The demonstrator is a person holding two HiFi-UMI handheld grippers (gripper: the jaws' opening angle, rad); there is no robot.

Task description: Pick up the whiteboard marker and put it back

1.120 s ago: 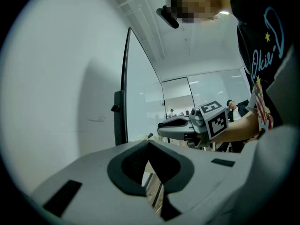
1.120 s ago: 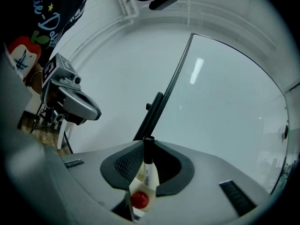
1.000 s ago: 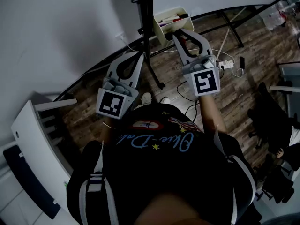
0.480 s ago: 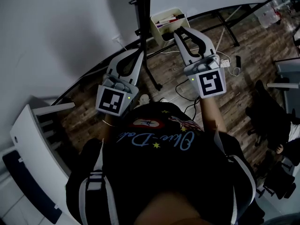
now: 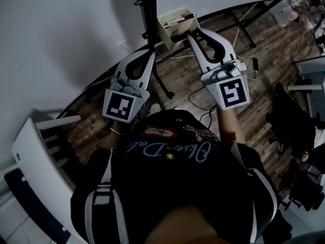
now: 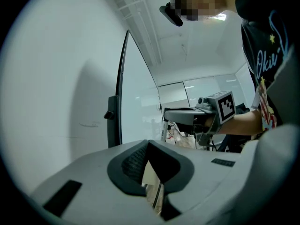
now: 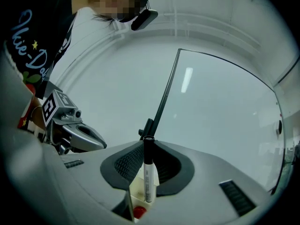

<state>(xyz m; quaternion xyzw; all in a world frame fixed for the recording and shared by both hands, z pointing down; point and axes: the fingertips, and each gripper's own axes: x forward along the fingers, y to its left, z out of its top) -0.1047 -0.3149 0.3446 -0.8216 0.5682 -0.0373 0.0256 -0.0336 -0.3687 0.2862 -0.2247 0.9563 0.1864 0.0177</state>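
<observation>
Right claw (image 5: 199,34) has risen a little since the earlier frame and now stands just beside the cream bin (image 5: 170,32); left claw (image 5: 150,54) has kept its place.

Whiteboard marker (image 7: 148,182): upright between the pads of my right claw, which is clamped on its white barrel. The black cap is uppermost and stands proud of the pads, and the lower end hangs free. Directly beneath it, in the right gripper view, lies the open mouth of the bin, with a red item (image 7: 139,213) already inside. The head view shows other items, probably markers, lying in it.

Just beside the bin rises the black stand post (image 5: 150,14), and beyond it the whiteboard (image 7: 220,125). My left claw, well apart from the bin, has its jaws together on nothing.

Step in hand, as I judge it: lowering the marker into the bin. Hazards:
- (a) The hanging end may catch the bin's rim if I descend off-centre, levering the smooth barrel out of the pads.
- (b) Opening too high may let it bounce off the items below and drop to the wooden floor (image 5: 284,55).
- (c) A finger of the right claw may knock the post close by.
</observation>
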